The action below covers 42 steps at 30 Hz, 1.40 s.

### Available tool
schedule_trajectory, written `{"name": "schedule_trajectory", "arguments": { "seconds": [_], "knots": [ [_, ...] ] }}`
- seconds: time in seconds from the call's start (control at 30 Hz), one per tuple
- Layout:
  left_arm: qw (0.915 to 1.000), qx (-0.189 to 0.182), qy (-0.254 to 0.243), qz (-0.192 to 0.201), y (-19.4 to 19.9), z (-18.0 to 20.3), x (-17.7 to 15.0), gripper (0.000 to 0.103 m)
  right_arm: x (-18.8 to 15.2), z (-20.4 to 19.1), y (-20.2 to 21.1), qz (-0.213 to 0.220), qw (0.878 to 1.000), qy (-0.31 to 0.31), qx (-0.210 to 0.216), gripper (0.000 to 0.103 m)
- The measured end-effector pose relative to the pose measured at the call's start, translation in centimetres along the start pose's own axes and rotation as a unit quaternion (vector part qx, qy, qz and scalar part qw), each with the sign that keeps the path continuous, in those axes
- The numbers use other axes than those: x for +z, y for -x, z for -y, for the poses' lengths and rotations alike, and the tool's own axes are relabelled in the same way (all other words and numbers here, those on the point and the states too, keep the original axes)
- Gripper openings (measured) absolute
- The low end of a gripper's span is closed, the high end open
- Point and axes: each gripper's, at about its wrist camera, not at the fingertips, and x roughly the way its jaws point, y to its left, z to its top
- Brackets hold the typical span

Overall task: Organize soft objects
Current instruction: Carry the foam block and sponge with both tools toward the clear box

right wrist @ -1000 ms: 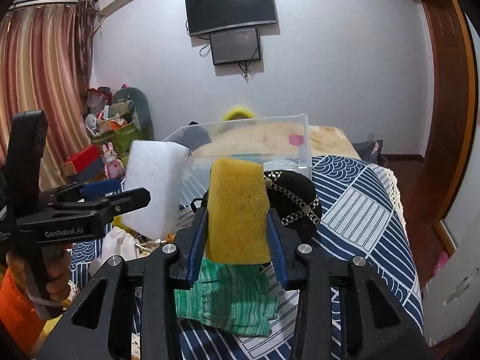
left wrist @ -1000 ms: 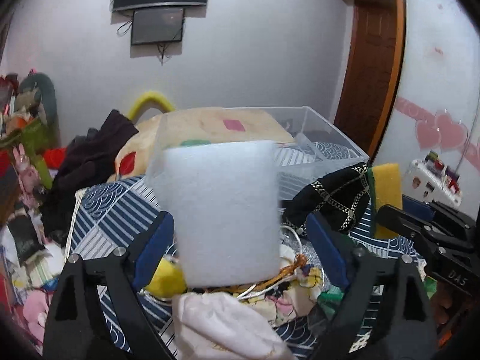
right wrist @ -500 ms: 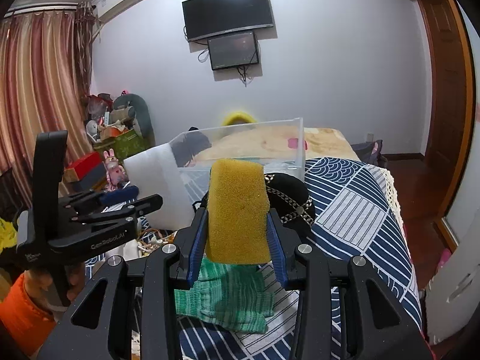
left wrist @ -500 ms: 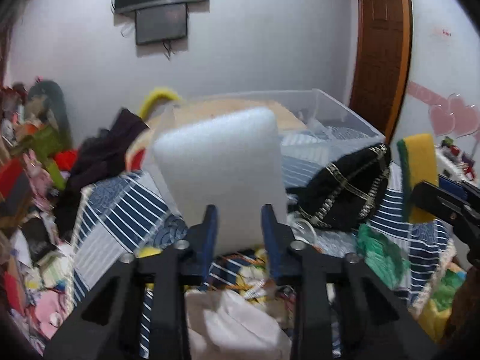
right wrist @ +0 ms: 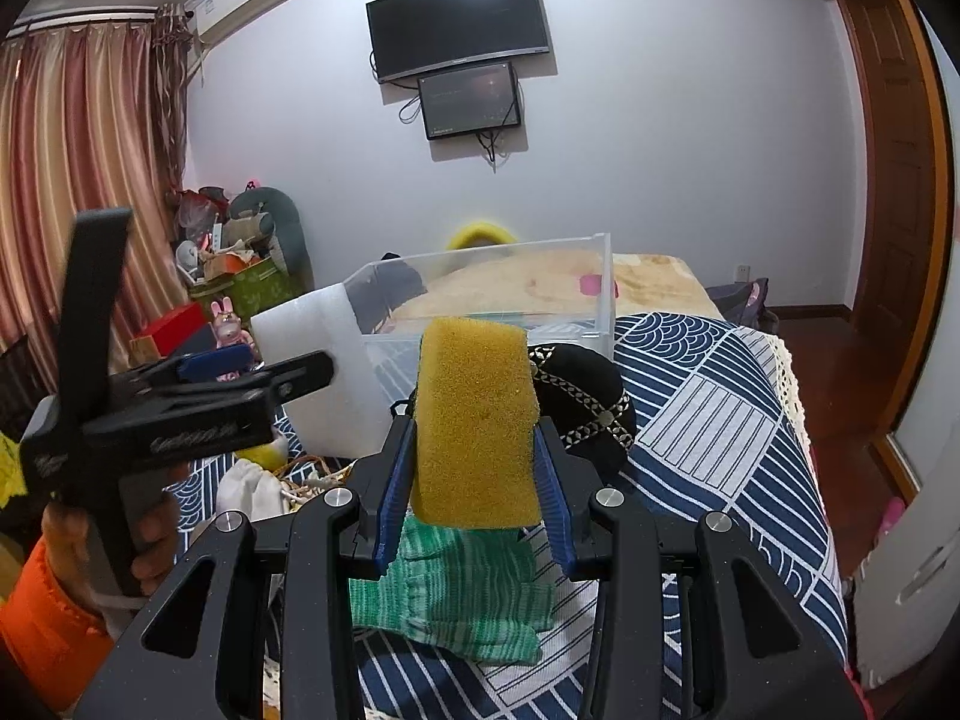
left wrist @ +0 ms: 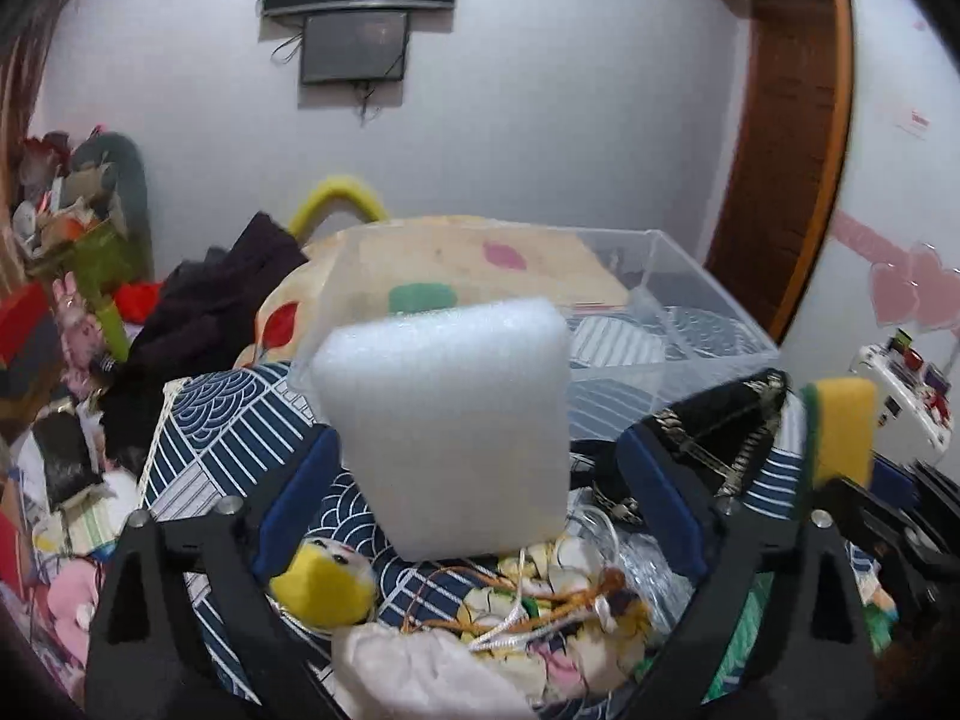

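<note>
The only writing I can find is the raised lettering along the side of my left gripper (right wrist: 198, 396), seen from the right wrist view, and it is too blurred to read.

My right gripper (right wrist: 474, 480) is clamped narrow on the yellow sponge (right wrist: 474, 420), which stands upright between the blue pads (right wrist: 396, 492), both pads pressed against its sides. Just under it a green knitted cloth (right wrist: 456, 594) lies on the blue-and-white patterned bedspread (right wrist: 720, 420).

In the left wrist view my left gripper (left wrist: 477, 504) stands wide, its blue pads (left wrist: 294, 498) well apart. The white foam block (left wrist: 447, 426) sits between them; neither pad touches it, and I cannot tell what supports it. Near its lower edge lie a yellow plush toy (left wrist: 321, 585), a cream cloth pouch (left wrist: 420, 669) and a tangle of cords (left wrist: 540, 594).

Beyond the foam block and to its right, a black cap with gold trim (left wrist: 714, 426) rests on the bedspread. Farther still, the clear plastic bin (left wrist: 660, 312) stands on the bed, open at the top, with a cream blanket (left wrist: 468, 258) seen through its walls. Two dark screens (right wrist: 462, 54) hang on the far wall.
</note>
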Motion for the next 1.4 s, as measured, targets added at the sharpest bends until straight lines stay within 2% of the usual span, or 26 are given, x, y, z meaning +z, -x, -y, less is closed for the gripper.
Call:
{"name": "schedule_trajectory", "arguments": {
  "seconds": [0.1, 0.13, 0.17, 0.2, 0.27, 0.37, 0.43, 0.57, 0.63, 0.67, 0.7, 0.87, 0.97, 1.1, 1.13, 1.2, 1.4],
  "knots": [
    [0.9994, 0.026, -0.008, 0.021, -0.3, 0.1, -0.2, 0.095, 0.0, 0.2, 0.1, 0.001, 1.0, -0.002, 0.0, 0.035],
    [0.9992, 0.031, -0.011, 0.023, -0.3, 0.1, -0.4, 0.091, 0.0, 0.3, 0.1, 0.002, 1.0, -0.003, -0.001, 0.035],
    [0.9987, 0.04, -0.016, 0.029, -0.1, 0.1, -0.6, 0.08, 0.0, 0.3, 0.2, 0.003, 1.0, -0.003, -0.001, 0.035],
    [0.9983, 0.043, -0.024, 0.033, 0.1, 0.2, -0.8, 0.079, 0.0, 0.3, 0.2, 0.003, 1.0, -0.004, 0.0, 0.035],
    [0.999, 0.028, -0.019, 0.028, 0.4, 0.0, -1.0, 0.077, -0.1, 0.3, 0.1, 0.003, 1.0, -0.004, 0.0, 0.035],
    [0.9996, 0.004, -0.019, 0.021, 0.7, -0.3, -0.9, 0.047, -0.1, 0.2, -0.1, 0.0, 1.0, -0.001, 0.001, 0.035],
    [0.9996, -0.013, -0.021, 0.016, 1.1, -0.4, -1.0, 0.044, 0.0, 0.0, -0.1, 0.0, 1.0, 0.001, 0.002, 0.035],
    [0.9988, -0.04, -0.027, 0.009, 2.3, -0.5, -1.5, 0.044, 0.1, -0.2, 0.0, 0.002, 1.0, 0.005, 0.002, 0.035],
    [0.9987, -0.037, -0.035, 0.01, 2.6, -0.8, -1.7, 0.062, 0.1, -0.2, 0.0, 0.001, 1.0, 0.004, 0.004, 0.035],
    [0.9989, -0.028, -0.034, 0.013, 2.6, -1.0, -1.8, 0.082, 0.1, -0.2, -0.1, -0.001, 1.0, 0.003, 0.005, 0.035],
    [0.999, -0.024, -0.033, 0.017, 2.6, -1.3, -1.8, 0.091, 0.0, -0.2, -0.2, -0.002, 1.0, 0.003, 0.006, 0.035],
    [0.9988, -0.036, -0.031, -0.015, 0.8, -1.9, -1.1, 0.093, 0.0, -0.5, -0.3, -0.004, 1.0, 0.007, 0.01, 0.036],
    [0.9976, -0.05, -0.011, -0.047, -1.1, -2.5, -0.8, 0.093, 0.0, -0.5, -0.4, -0.006, 1.0, 0.009, 0.011, 0.036],
    [0.9955, -0.067, 0.009, -0.067, -2.6, -3.0, -0.7, 0.093, -0.1, -0.2, -0.4, -0.006, 1.0, 0.006, 0.013, 0.036],
    [0.9948, -0.075, 0.014, -0.067, -2.8, -3.1, -0.8, 0.093, -0.1, -0.1, -0.4, -0.006, 1.0, 0.005, 0.013, 0.036],
    [0.9942, -0.084, 0.015, -0.066, -3.0, -3.0, -0.8, 0.082, -0.2, -0.1, -0.4, -0.007, 1.0, 0.005, 0.012, 0.036],
    [0.9957, -0.086, -0.001, -0.037, -1.2, -2.5, -1.0, 0.082, -0.2, -0.4, -0.5, -0.009, 1.0, 0.007, 0.01, 0.036]
  ]
}}
